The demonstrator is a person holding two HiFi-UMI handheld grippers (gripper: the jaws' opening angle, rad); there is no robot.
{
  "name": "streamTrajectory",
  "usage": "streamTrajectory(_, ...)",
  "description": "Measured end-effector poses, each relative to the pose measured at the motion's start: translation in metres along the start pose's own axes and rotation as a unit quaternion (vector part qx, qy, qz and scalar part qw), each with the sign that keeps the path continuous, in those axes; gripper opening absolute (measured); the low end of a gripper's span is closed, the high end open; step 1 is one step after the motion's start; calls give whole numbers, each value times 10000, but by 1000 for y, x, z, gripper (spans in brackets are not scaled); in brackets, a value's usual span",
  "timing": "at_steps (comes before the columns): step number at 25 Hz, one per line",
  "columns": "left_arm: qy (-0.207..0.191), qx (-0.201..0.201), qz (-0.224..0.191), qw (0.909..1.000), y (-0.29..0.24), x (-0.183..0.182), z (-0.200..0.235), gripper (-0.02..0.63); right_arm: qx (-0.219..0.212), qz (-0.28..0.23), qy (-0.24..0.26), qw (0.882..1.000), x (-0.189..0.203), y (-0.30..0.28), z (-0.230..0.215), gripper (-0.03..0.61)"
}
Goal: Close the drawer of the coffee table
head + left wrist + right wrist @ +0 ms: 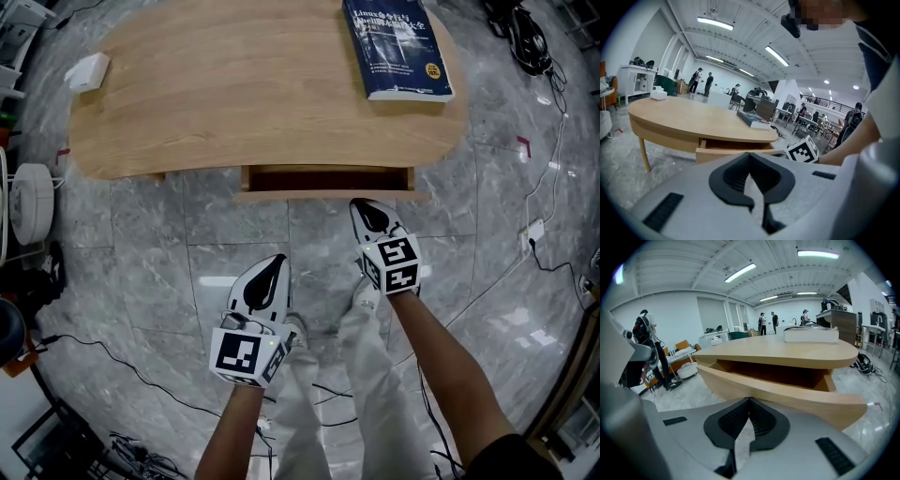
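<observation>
- A white box [87, 71] sits at the far left of the oval tabletop [234, 94], well away from the drawer. It plays no part in the task.
- The left tool [274, 267] hangs over the stone floor [169, 244], set back from the table. Its jaws are pressed together and it holds nothing. It looks idle for this step.
- The drawer [328, 195] is under the front edge of the tabletop, right of centre, and is pulled out a short way. Its curved front panel stands clear of the table's edge, so closing has yet to be done.
- Seen from the head view, the drawer's inside is a dark strip. The right gripper view looks into the upper part of the cavity and no contents show there. The bottom is hidden behind the front panel.
- The right tool [364, 206] is just beside the right part of the drawer front, with its tip pointing at the panel. Its jaws are together and empty. I cannot tell whether it touches the wood.
- This looks like the approach before the push. The next move calls for a flat, straight press on the panel towards the table, kept square so that the drawer does not skew.
- A blue book [396, 47] lies flat at the right end of the tabletop, behind the drawer.
</observation>
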State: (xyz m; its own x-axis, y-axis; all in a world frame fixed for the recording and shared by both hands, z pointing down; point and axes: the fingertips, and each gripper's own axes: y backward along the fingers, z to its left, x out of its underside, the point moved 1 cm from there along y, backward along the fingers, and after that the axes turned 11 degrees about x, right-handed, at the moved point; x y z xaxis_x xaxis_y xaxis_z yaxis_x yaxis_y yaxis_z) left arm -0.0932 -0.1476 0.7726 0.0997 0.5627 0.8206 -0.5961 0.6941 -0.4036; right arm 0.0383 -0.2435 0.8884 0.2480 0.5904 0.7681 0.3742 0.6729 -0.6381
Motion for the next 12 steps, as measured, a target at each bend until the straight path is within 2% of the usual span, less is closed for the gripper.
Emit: streamTrajectory(12, -95, -13, -96, 9999, -9, -16, 6, 0, 88, -6, -73, 9999, -12, -14, -9, 17)
